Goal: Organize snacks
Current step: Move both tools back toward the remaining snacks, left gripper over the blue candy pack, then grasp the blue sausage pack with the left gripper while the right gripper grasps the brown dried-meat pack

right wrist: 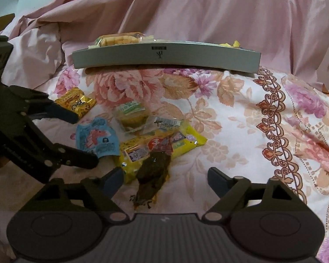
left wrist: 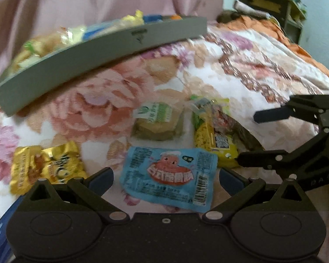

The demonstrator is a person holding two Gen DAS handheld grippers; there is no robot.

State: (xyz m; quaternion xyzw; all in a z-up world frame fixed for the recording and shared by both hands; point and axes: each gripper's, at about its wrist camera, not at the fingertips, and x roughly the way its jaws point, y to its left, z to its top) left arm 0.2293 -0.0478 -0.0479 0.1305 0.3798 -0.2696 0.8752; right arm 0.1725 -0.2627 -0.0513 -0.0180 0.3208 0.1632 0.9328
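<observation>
Two handheld tools are hovering over a bed covered with a flowered blanket (right wrist: 241,114), where a small heap of snack packets is lying loose. Further back, a grey tray (right wrist: 164,55) is sitting on the blanket against pink bedding, already holding several wrapped snacks (probably the place where the sorted ones are being gathered).

The left tool (left wrist: 165,175) is pointing down at a blue packet (left wrist: 168,175) with a cartoon figure on it. Its jaws are standing wide on either side of the packet without touching it, so it is holding nothing; it seems to be lining up for a pick.

The right tool (right wrist: 164,176) is also standing fairly wide and empty. A dark brown packet (right wrist: 152,175) is lying on the blanket between its fingers, apart from both pads, partly overlapping a yellow packet (right wrist: 164,145) behind it. This looks like its next target.

Near these, a gold packet (left wrist: 47,166) is lying off to the left, and a clear-wrapped cake with a green label (left wrist: 158,120) is resting just behind the blue one.

The loose snacks are lying close together, which may make it awkward to lift one without nudging its neighbours.
</observation>
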